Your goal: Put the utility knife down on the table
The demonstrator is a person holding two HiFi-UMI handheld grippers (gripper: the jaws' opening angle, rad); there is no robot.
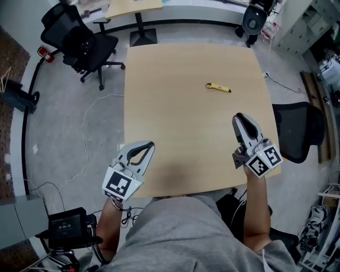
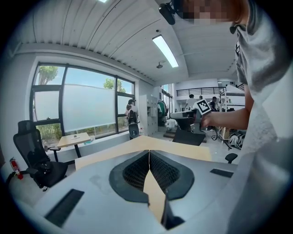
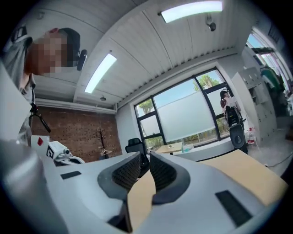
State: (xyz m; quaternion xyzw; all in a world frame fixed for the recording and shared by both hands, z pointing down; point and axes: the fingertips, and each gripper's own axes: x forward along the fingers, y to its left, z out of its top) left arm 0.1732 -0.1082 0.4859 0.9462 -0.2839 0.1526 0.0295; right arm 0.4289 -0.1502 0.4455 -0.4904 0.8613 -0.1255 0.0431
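Note:
The yellow utility knife (image 1: 218, 87) lies flat on the tan table (image 1: 175, 106), right of centre toward the far side, with nothing touching it. My right gripper (image 1: 238, 116) hovers over the table's near right part, a short way on the near side of the knife, jaws shut and empty. My left gripper (image 1: 151, 144) is over the near left edge, far from the knife, also shut with nothing held. In the left gripper view the left gripper (image 2: 149, 152) has its pads meeting over the tabletop. In the right gripper view the right gripper (image 3: 147, 157) points across the table; the knife is not visible there.
A black office chair (image 1: 79, 40) stands off the far left corner, and another black chair (image 1: 300, 130) is tucked at the right edge. A second table (image 1: 133, 6) is beyond. Cables and a black device (image 1: 66, 226) lie on the floor at left.

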